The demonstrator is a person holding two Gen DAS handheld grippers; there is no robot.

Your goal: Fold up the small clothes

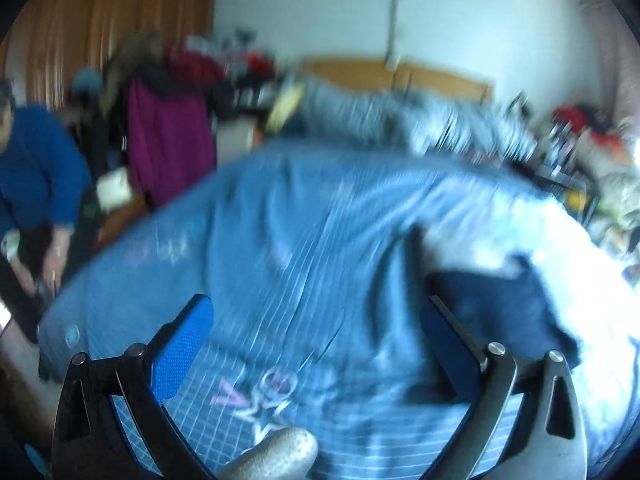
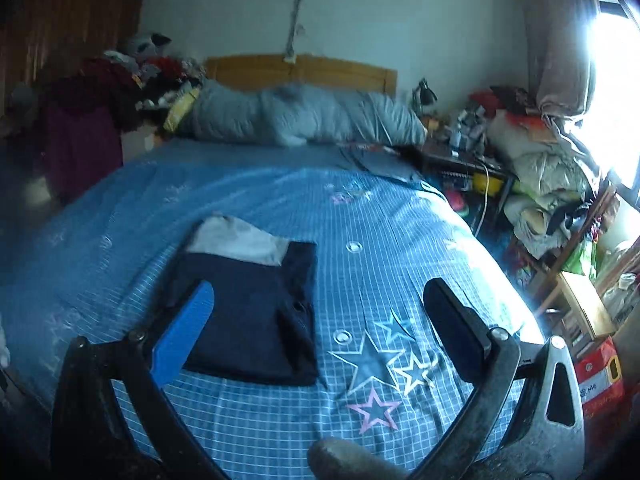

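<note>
Folded navy garment (image 2: 248,312) with grey part lies flat on blue checked bedsheet (image 2: 400,240), ahead-left of right gripper (image 2: 320,320), jaws wide apart, empty. Left gripper (image 1: 316,344) likewise spread, empty; garment beside its right finger.

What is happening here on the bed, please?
A person is folding small clothes on a bed with a blue checked cover, holding a two-finger gripper in each hand. A dark navy garment lies folded flat on the cover, with a grey piece at its far end. The left gripper and the right gripper are both open and hold nothing. The left view is blurred.
</note>
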